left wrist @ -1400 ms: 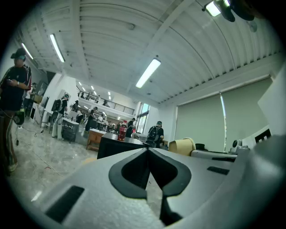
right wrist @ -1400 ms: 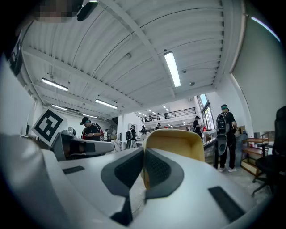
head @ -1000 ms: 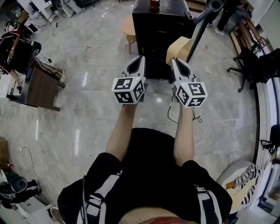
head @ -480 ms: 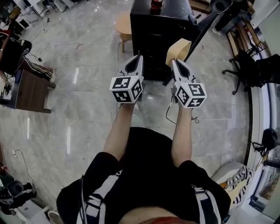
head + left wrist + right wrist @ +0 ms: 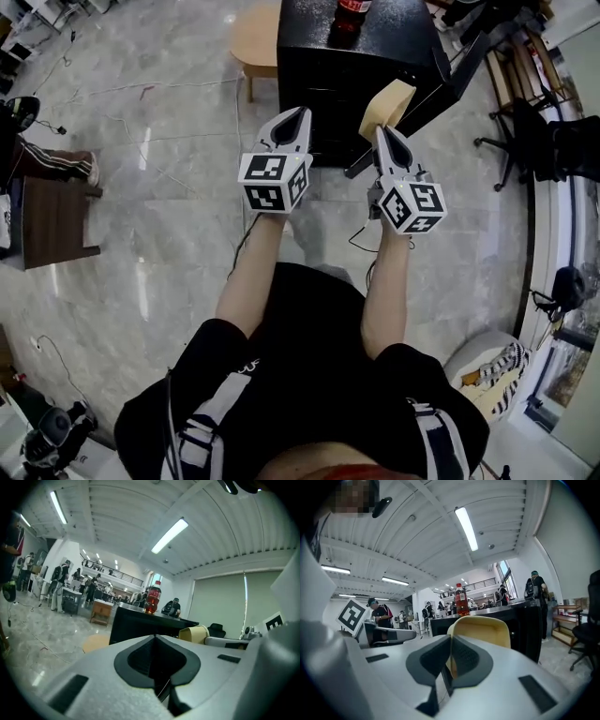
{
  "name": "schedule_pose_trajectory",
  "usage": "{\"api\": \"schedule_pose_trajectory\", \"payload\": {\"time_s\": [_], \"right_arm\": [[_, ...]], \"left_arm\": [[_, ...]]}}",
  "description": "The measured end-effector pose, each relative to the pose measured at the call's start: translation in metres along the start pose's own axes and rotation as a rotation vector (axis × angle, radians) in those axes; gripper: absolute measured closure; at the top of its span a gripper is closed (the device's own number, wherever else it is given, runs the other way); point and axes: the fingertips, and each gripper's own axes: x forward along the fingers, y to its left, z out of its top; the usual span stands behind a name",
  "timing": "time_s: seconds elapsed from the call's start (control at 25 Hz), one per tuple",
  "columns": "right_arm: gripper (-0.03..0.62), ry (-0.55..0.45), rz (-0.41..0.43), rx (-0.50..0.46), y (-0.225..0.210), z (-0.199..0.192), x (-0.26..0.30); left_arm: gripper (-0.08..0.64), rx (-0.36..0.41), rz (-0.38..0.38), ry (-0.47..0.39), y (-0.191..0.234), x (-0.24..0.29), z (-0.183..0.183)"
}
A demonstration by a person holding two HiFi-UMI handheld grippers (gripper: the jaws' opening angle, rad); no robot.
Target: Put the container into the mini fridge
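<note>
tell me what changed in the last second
The person has stepped toward the mini fridge, which now sits lower and fuller in the head view, with more of the bottle on top showing. Nothing was grabbed or released: the right gripper stays shut on the container, the left gripper stays shut and empty, both held out front.

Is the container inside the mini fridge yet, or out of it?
Out. The right tool is clamped on the container, holding it in the air in front of the black mini fridge.
</note>
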Motion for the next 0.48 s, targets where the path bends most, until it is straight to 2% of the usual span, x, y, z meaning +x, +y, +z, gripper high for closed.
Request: {"api": "schedule_pose_trajectory", "payload": {"time_s": [0.12, 0.28, 0.4, 0.48], "right_arm": [[0.575, 0.071, -0.005, -0.051, -0.004, -0.014, 0.017], [0.575, 0.229, 0.042, -0.273, 0.001, -0.031, 0.037], [0.575, 0.356, 0.122, -0.441, 0.011, -0.042, 0.052], [0.575, 0.469, 0.176, -0.587, 0.017, -0.055, 0.058]], "left_arm": [[0.549, -0.027, -0.034, 0.040, 0.008, 0.029, -0.009], [0.549, -0.053, -0.056, 0.073, 0.014, 0.052, -0.022], [0.549, -0.066, -0.054, 0.077, 0.019, 0.059, -0.027], [0.549, -0.076, -0.043, 0.080, 0.027, 0.059, -0.028]]}}
